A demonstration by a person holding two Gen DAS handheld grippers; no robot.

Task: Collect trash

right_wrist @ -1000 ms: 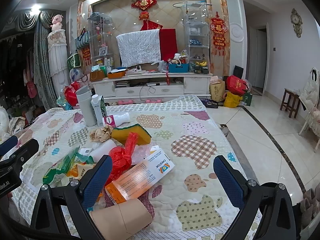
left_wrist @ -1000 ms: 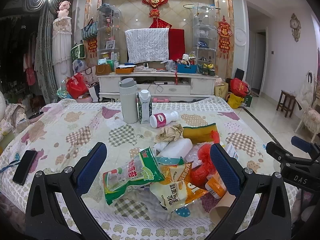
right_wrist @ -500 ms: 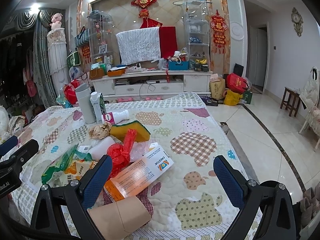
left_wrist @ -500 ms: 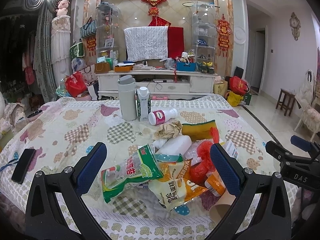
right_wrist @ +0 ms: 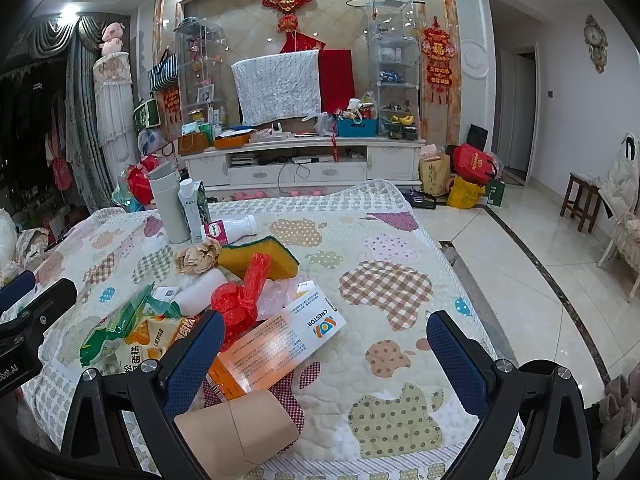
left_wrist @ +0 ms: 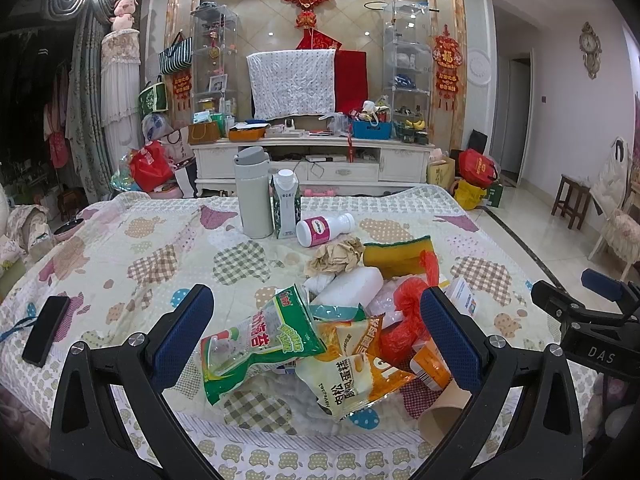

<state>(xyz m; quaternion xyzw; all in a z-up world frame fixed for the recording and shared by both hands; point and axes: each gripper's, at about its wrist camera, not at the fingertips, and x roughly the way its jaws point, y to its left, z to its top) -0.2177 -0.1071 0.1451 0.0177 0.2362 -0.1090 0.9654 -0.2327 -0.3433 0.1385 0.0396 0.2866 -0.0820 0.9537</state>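
On the patchwork quilt [left_wrist: 152, 248], near its front edge, sits the trash heap: a green snack bag [left_wrist: 260, 340] overlaps an orange-and-cream wrapper [left_wrist: 356, 376], with a knotted red plastic bag [right_wrist: 240, 300] just behind. Beside the red bag lies an orange-and-white medicine box [right_wrist: 280, 348], and a brown paper cup [right_wrist: 236, 436] lies tipped at the quilt's edge. Farther back from the red bag are a white bottle [left_wrist: 348, 288], crumpled brown paper [left_wrist: 336, 256] and a yellow sponge [right_wrist: 260, 256]. I hold my left gripper [left_wrist: 316, 328] level over the snack bags, jaws spread wide, grasping nothing. My right gripper [right_wrist: 324, 344] hovers beside it, fingers equally parted and empty, its left finger [right_wrist: 192, 356] just above the box and cup.
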